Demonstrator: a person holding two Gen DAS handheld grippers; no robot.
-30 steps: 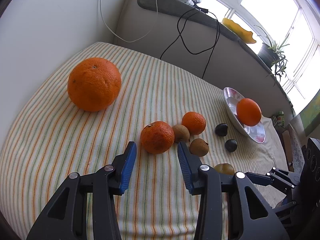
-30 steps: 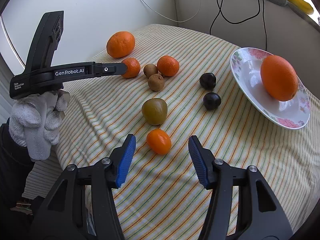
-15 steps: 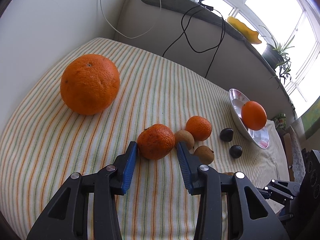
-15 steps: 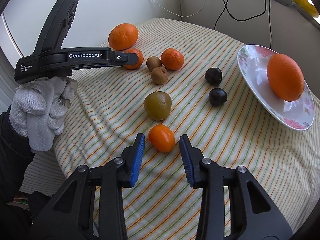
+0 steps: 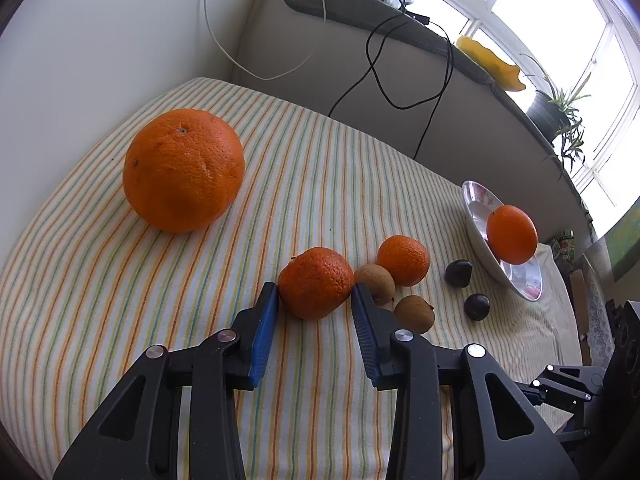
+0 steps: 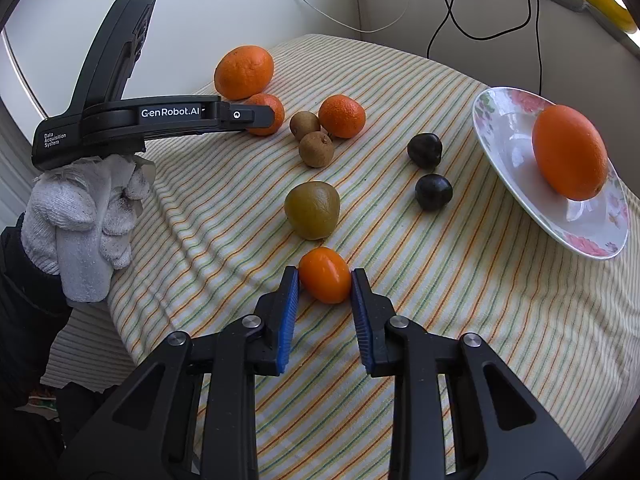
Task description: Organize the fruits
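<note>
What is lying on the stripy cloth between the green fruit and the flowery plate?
In the right wrist view, two dark round fruits lie on the striped cloth between the green fruit and the flowery plate, one behind the other, apart from each other.

White wall [image 5: 100, 40] left of striped tablecloth [image 5: 320, 152]; beige ledge [image 5: 360, 72] behind it, black cable [image 5: 384, 80] draped down. Bright window [image 5: 560, 32] above ledge, potted plant [image 5: 556, 108] at sill.
</note>
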